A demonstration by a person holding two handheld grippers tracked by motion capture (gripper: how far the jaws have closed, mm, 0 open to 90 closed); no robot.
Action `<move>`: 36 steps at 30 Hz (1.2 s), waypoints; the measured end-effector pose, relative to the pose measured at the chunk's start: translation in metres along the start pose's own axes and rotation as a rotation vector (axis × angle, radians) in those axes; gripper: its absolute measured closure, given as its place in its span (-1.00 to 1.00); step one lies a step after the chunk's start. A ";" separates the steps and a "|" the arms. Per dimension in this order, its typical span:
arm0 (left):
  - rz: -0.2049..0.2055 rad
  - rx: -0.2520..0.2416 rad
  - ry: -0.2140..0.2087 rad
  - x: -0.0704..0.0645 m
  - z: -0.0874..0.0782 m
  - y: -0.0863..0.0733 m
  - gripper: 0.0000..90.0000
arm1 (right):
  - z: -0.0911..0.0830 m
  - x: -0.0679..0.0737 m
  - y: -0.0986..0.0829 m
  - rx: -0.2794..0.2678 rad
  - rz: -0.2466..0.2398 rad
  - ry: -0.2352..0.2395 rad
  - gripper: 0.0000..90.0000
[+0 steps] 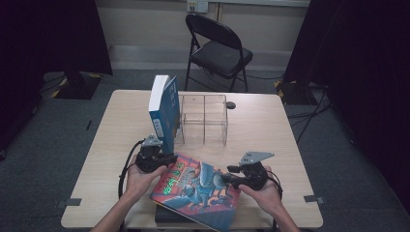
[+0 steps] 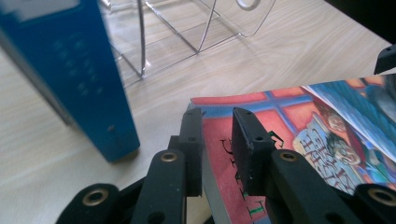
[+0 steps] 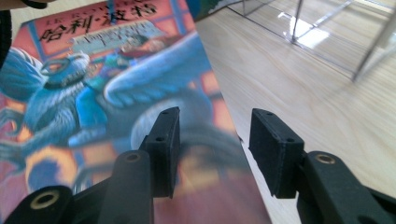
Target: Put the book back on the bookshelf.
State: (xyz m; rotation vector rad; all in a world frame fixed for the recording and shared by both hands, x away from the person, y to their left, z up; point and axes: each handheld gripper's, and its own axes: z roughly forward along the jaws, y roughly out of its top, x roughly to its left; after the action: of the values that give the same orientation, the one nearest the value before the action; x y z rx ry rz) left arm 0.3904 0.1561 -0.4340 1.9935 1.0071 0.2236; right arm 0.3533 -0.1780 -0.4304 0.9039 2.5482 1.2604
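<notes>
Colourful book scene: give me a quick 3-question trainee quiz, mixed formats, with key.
1. True or false: the blue book lies flat on the table.
2. Which gripper has its jaws astride the spine edge of the colourful book? A) left gripper B) right gripper C) neither
3. Fill in: the clear acrylic rack stands directly to the ____ of the blue book in the high view.

Key: 1 false, it stands upright against the rack. 2 A; the right gripper's jaws stand open at the opposite edge. 3 right.
</notes>
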 end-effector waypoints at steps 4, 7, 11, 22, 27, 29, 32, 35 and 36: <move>-0.001 0.002 -0.019 0.000 0.008 0.005 0.67 | 0.007 0.001 0.010 -0.005 -0.003 0.021 0.17; -0.011 -0.009 -0.031 0.001 0.009 0.004 0.67 | 0.012 0.002 0.010 0.016 -0.004 0.029 0.17; 0.004 0.007 -0.042 0.000 0.003 0.003 0.62 | 0.012 -0.001 0.009 0.023 0.030 0.046 0.17; -0.006 0.036 -0.061 -0.007 -0.036 -0.031 0.24 | 0.012 -0.001 0.005 0.012 0.039 0.051 0.20; -0.043 0.028 -0.085 -0.007 -0.044 -0.044 0.02 | 0.011 0.001 0.005 0.011 0.027 0.035 0.20; -0.027 0.024 -0.133 -0.006 -0.041 -0.042 0.23 | 0.011 0.000 0.005 0.012 0.027 0.040 0.19; -0.022 0.028 -0.130 -0.007 -0.035 -0.037 0.34 | 0.012 0.001 0.006 0.019 0.029 0.034 0.20; -0.020 0.039 -0.136 -0.005 -0.031 -0.033 0.33 | 0.011 0.003 0.005 0.013 0.028 0.026 0.23; -0.019 0.038 -0.138 -0.005 -0.030 -0.033 0.34 | 0.011 0.003 0.004 0.009 0.029 0.027 0.24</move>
State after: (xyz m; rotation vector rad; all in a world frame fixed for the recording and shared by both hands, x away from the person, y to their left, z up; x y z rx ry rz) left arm 0.3535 0.1811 -0.4394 2.0032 0.9478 0.0564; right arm 0.3571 -0.1669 -0.4337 0.9345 2.5723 1.2791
